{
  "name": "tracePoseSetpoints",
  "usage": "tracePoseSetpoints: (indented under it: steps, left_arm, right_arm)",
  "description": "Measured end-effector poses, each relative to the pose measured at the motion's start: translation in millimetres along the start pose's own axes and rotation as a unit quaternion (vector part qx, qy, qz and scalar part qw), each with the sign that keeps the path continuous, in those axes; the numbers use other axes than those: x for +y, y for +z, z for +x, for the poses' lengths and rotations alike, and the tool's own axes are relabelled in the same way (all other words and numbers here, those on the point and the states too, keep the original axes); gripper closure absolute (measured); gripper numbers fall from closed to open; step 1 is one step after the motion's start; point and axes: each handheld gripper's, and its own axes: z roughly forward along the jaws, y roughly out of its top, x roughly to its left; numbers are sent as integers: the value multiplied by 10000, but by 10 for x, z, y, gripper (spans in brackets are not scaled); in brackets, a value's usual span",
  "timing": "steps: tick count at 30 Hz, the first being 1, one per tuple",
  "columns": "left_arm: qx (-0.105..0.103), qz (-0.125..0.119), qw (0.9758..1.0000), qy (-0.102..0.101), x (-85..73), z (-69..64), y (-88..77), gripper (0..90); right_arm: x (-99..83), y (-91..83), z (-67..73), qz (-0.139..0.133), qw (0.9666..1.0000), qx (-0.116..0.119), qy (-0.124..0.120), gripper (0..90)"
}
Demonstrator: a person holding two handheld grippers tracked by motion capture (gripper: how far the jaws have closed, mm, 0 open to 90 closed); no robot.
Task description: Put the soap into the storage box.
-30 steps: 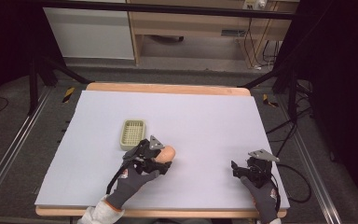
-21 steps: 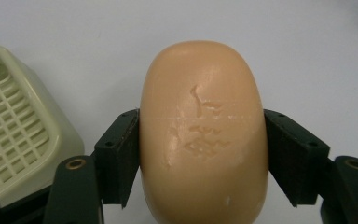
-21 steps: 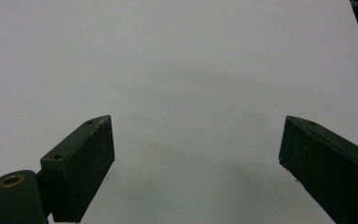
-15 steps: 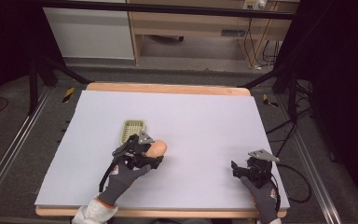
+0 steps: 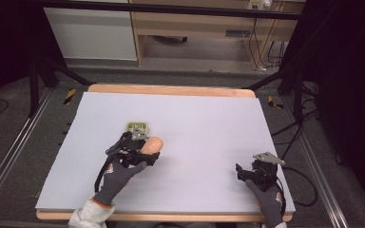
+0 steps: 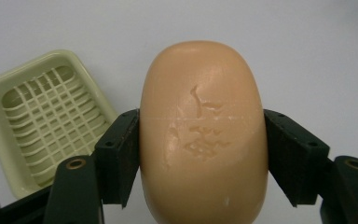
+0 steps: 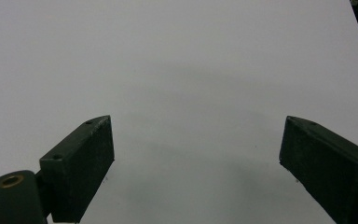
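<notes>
My high view looks forward and down over the whole white surface (image 5: 195,123). My left gripper view sits very close above the soap dish (image 6: 42,121), which the high view shares. My right gripper view faces bare surface, well apart from the soap dish.

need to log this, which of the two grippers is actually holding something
The left gripper: its jaws are clamped on the sides of the peach soap bar. The right gripper has its jaws wide apart over bare table.
</notes>
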Motion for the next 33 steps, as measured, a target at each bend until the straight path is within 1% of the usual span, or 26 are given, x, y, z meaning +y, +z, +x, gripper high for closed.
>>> tracePoseSetpoints:
  steps: [5,6,9,14,17,18,19,20,23,27,33]
  left_arm:
    - [47,-31,10000,-50,12,54,-31,318]
    - [67,-55,9999,-90,16,74,-38,318]
    - [113,-54,9999,-99,21,101,-49,318]
    - [166,-118,9996,-210,33,178,-62,318]
    - [177,-144,9995,-236,38,202,-71,318]
    - [203,-177,9992,-280,47,233,-79,318]
    - [203,-177,9992,-280,47,233,-79,318]
    - [218,-179,9992,-300,56,265,-82,318]
    - [242,-195,9990,-332,63,293,-78,318]
    - [292,-160,9989,-344,76,353,-60,318]
    - [322,-185,9984,-427,100,414,-41,318]
  right_arm:
    - [0,0,2,10,10000,-8,1,103]
    - [0,-1,4,7,10000,-8,4,103]
    - [1,-1,2,-10,10000,-6,-7,103]
    - [4,-1,2,-37,10000,-1,-40,103]
    - [4,-2,2,-37,10000,-3,-40,102]
    - [5,-1,3,-40,10000,-9,-46,102]
    - [5,-1,3,-40,10000,-9,-46,102]
    - [5,-1,6,-27,10000,2,-42,102]
    - [6,1,9,-26,10000,6,-31,102]
    - [5,2,11,-14,10000,-12,-48,101]
    - [6,7,15,-8,10000,-29,-55,101]
